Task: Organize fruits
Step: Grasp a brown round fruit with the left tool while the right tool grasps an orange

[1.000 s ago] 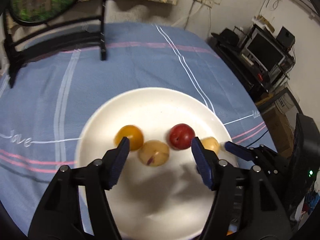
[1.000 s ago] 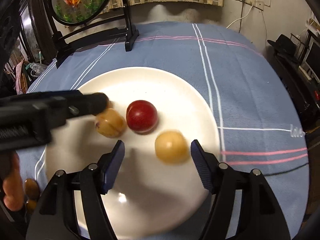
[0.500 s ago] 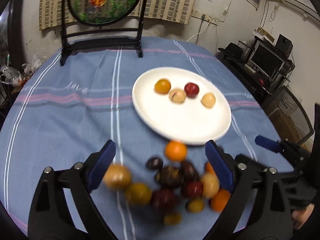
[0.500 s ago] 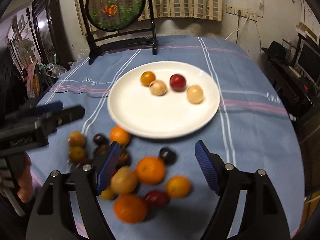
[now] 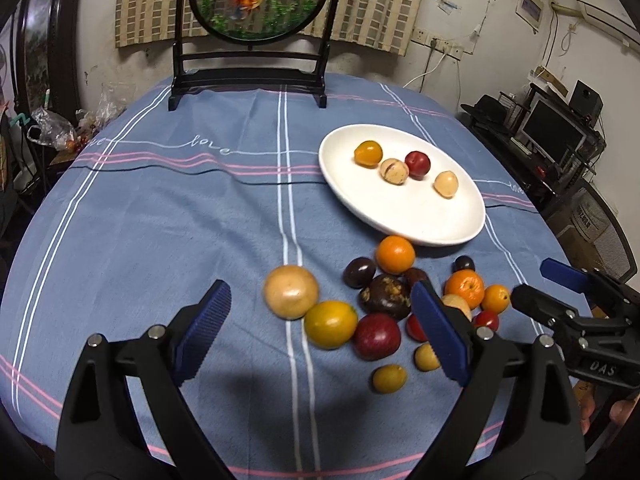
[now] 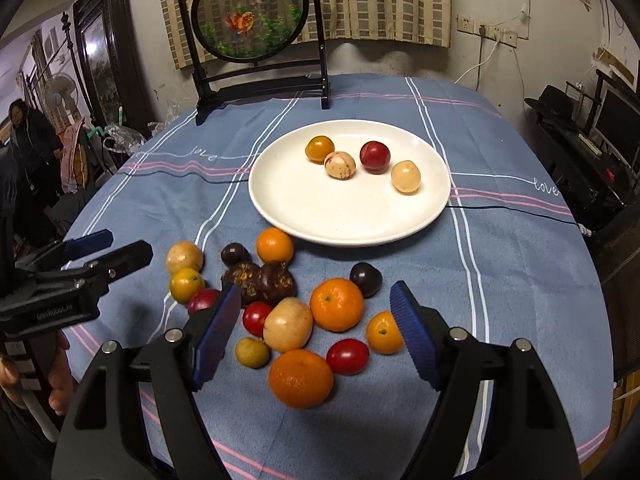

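A white plate [image 5: 404, 220] [image 6: 340, 212] lies on the blue striped cloth and holds several small fruits: an orange-yellow one [image 5: 368, 153], a speckled tan one [image 5: 394, 171], a red one [image 5: 417, 164] and a pale one [image 5: 446, 184]. In front of the plate a loose pile of fruit [image 5: 384, 300] [image 6: 288, 300] rests on the cloth: oranges, dark mangosteens, red plums and yellow fruits. My left gripper [image 5: 320, 286] [image 6: 128, 242] hovers open above the left part of the pile, holding nothing. My right gripper [image 6: 316, 289] [image 5: 534, 280] hangs open over the pile's near side, also holding nothing.
A round screen painted with goldfish [image 5: 252, 0] [image 6: 248, 12] stands on a black frame at the table's far edge. A monitor and shelves [image 5: 552, 132] stand right of the table. A person [image 6: 28, 136] stands far left. A hand [image 6: 60, 380] holds the left gripper.
Both grippers have drawn back from over the plate toward the table's near side, bringing the fruit pile into view. The left jaws have spread wider, the right slightly.
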Tool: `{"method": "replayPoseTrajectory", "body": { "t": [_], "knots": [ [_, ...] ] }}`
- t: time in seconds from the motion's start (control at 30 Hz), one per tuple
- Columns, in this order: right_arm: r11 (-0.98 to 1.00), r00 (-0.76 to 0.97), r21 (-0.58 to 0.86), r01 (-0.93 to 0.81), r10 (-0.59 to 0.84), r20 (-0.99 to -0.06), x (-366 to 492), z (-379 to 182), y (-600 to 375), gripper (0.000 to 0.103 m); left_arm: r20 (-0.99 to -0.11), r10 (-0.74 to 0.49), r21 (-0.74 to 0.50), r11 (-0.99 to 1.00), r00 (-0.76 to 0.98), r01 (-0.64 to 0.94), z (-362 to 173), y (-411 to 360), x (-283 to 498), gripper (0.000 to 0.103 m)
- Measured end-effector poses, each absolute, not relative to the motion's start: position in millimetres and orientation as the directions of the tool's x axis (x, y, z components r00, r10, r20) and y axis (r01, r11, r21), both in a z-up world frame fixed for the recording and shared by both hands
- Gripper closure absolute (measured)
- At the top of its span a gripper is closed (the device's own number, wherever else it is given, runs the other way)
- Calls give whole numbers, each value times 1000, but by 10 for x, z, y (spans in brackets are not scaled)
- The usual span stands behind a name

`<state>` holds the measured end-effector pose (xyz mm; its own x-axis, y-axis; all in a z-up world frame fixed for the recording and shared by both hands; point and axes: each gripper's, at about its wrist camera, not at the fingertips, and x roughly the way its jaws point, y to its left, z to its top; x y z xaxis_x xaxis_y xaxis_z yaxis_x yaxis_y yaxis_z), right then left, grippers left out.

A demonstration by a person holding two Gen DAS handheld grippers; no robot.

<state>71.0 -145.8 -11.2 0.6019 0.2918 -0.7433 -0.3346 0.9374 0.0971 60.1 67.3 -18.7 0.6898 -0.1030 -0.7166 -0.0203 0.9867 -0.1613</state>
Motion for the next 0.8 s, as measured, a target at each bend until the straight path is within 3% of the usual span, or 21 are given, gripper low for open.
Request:
{"method": "replayPoseTrajectory", "body": {
  "t": [0.43, 0.53, 0.63, 0.67, 0.8],
  "knots": [
    [910, 508, 171, -378, 358, -784, 317, -582, -1490, 26, -747, -92, -164, 985, 659, -49, -423, 857, 456, 10],
    [908, 496, 180, -378, 363, -789, 394, -665, -1454, 30, -752, -89, -160, 986, 653, -49, -462, 874, 426, 10],
    [913, 497, 165, -374, 347, -796, 494, -777, -1416, 44, -758, -82, -152, 987, 647, -52, -496, 891, 419, 10],
    [918, 510, 144, -370, 330, -794, 515, -801, -1403, 55, -760, -79, -151, 987, 645, -58, -508, 902, 424, 10],
    [917, 511, 156, -367, 339, -790, 517, -807, -1430, 57, -773, -77, -166, 982, 630, -84, -558, 975, 523, 10]
  ]
}}
